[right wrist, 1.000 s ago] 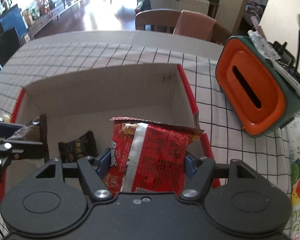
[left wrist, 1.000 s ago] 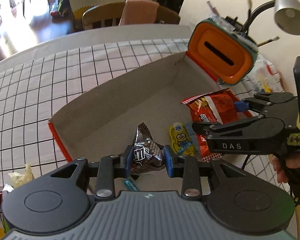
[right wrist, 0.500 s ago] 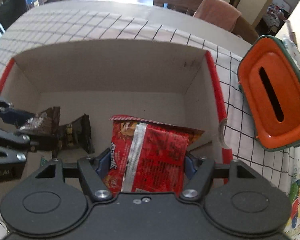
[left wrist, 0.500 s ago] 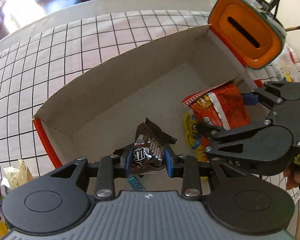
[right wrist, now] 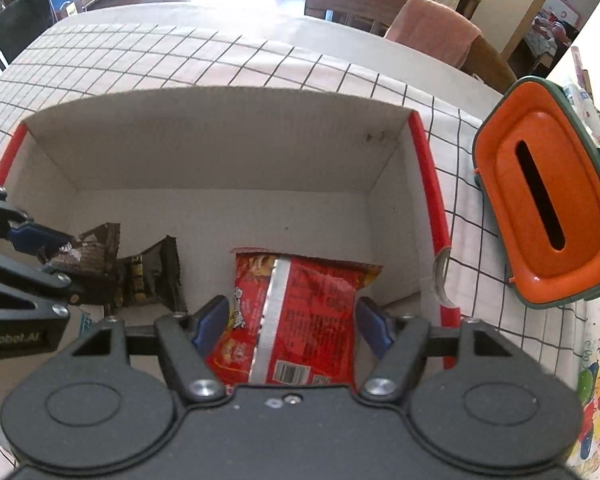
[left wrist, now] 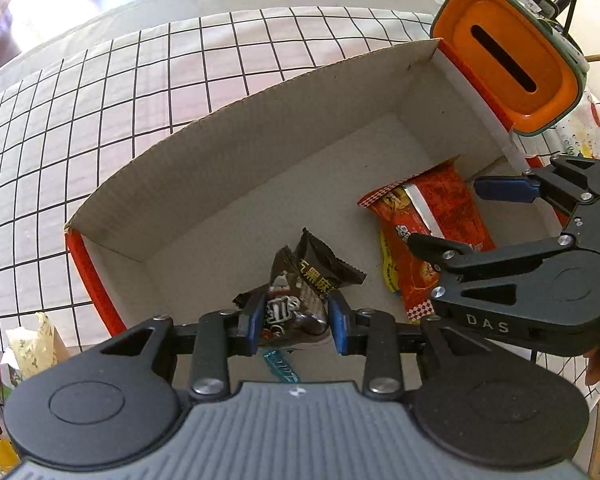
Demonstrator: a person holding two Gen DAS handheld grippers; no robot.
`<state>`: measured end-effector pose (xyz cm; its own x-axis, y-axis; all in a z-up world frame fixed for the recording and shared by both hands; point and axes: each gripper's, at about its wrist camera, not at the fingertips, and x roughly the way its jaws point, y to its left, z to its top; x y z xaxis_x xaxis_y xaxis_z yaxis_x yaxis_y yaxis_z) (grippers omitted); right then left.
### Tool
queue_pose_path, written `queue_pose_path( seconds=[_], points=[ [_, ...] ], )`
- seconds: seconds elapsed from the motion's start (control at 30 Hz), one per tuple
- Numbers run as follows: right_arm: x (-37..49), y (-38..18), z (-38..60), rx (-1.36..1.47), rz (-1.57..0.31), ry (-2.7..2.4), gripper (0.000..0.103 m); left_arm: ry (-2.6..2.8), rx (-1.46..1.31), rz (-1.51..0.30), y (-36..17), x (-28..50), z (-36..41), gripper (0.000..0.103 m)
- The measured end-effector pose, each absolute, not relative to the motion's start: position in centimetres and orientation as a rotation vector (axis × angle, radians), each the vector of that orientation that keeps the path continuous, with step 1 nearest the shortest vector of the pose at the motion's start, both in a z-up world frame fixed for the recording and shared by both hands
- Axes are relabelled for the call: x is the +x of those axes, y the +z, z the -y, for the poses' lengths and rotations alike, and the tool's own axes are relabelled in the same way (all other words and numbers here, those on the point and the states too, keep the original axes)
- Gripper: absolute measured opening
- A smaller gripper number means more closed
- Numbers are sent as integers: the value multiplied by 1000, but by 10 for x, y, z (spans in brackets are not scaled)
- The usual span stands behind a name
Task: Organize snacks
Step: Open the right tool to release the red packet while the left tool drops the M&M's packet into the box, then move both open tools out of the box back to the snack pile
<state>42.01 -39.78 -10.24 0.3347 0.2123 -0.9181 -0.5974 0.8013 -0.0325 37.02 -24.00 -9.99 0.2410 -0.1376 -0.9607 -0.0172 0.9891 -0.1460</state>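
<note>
A cardboard box (left wrist: 260, 148) with red edges lies open on the checked tablecloth; it also shows in the right wrist view (right wrist: 220, 140). My left gripper (left wrist: 296, 320) is shut on a dark brown snack packet (left wrist: 288, 312), low inside the box. A black packet (left wrist: 324, 268) lies just beyond it. My right gripper (right wrist: 290, 320) has its jaws spread around a red snack bag (right wrist: 296, 312) that rests on the box floor; the bag also shows in the left wrist view (left wrist: 432, 220), lying over a yellow packet (left wrist: 387, 264).
An orange and green tissue box (right wrist: 548, 200) stands right of the cardboard box. Loose snack wrappers (left wrist: 32, 340) lie on the cloth at the left. Chairs (right wrist: 380, 8) stand behind the table's far edge.
Both grippers have moved down into the box. The right jaws have spread and the red bag now rests on the box floor. The left still holds the brown packet.
</note>
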Motion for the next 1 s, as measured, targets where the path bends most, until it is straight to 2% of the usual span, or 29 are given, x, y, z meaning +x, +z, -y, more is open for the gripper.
queue_pose_path(
  seconds=[0.1, 0.2, 1.0],
  points=[
    [417, -96, 402, -382, -1098, 553, 75, -94, -154, -1312, -93, 364, 234, 42],
    [413, -89, 406, -363, -1087, 553, 76, -105, -172, -1287, -84, 357, 229, 47],
    [347, -16, 418, -193, -941, 560, 90, -175, -157, -1001, -16, 279, 204, 49]
  ],
)
